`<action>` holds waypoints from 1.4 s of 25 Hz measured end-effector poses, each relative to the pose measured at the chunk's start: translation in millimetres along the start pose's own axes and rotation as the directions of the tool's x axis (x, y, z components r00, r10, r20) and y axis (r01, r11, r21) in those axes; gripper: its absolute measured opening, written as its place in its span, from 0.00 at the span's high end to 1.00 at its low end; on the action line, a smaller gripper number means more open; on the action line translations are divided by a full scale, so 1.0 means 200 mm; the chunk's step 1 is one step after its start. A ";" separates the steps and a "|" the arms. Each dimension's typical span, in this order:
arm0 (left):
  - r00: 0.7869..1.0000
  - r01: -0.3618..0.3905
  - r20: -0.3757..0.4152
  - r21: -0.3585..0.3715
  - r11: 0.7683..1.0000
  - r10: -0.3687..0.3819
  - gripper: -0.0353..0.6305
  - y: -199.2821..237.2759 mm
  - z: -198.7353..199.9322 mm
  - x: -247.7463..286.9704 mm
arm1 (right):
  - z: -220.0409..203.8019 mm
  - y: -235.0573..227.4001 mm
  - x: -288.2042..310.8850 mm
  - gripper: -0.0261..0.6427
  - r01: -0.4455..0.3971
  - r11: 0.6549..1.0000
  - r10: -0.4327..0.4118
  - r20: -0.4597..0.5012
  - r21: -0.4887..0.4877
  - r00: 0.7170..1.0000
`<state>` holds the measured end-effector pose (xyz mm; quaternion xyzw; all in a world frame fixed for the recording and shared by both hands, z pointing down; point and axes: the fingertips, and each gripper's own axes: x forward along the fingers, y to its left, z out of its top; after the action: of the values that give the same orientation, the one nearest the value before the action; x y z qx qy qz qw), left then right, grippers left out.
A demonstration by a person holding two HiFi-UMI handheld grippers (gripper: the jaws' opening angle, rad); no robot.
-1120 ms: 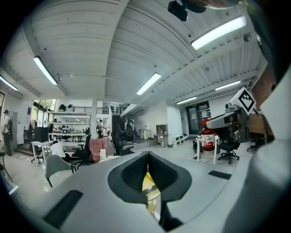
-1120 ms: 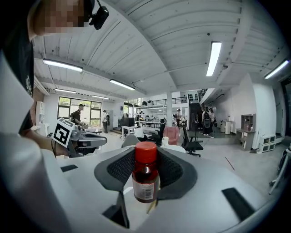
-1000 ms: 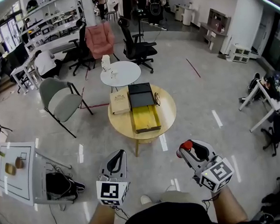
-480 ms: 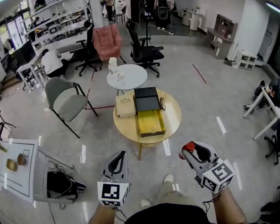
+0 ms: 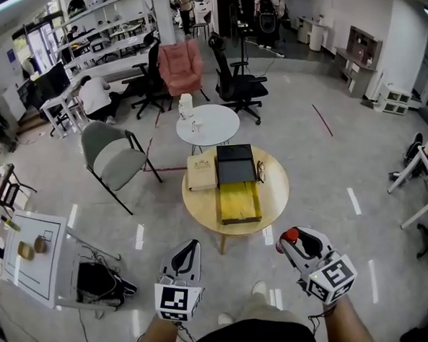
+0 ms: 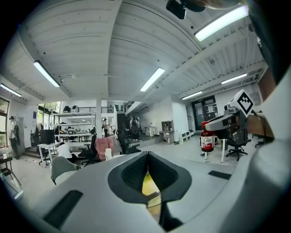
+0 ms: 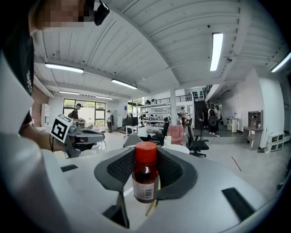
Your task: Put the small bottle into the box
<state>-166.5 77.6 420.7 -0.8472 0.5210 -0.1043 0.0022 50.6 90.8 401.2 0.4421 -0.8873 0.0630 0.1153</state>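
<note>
The right hand-held gripper (image 5: pixel 293 240), at the lower right of the head view, is clenched on the small bottle (image 7: pixel 145 179); its own view shows the dark pads pressing the bottle from both sides, with the red cap standing upright above them and the label facing the camera. The left hand-held gripper (image 6: pixel 146 175), at the lower middle of the head view, has its jaws drawn together on nothing, and only a sliver of yellow shows through the thin gap between them. Both are held out over bare floor, in front of the person's body.

Beyond them, in the centre of the head view, stands the round wooden counter (image 5: pixel 273 199). On it lies the open yellow box (image 5: pixel 239 201), with a black box (image 5: pixel 236 164) touching its far end and a tan box (image 5: pixel 202 172) just beside that on the left. Nothing can be made out inside the yellow box.

So the pick-up looks done, and the bottle is in the air, well apart from the counter. What is left, by my reading, is the approach, lowering the bottle into the yellow box, and letting go
</note>
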 end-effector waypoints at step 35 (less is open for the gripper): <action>0.998 0.002 -0.059 -0.053 0.999 -0.005 0.92 -0.06 0.06 1.06 | -0.01 -0.88 0.49 0.73 -0.098 0.994 0.099 -0.031 0.055 0.995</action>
<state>-61.4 -106.2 447.0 -0.8443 0.5220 -0.1157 -0.0359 134.6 -90.6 430.0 0.3996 -0.9039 0.0999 0.1151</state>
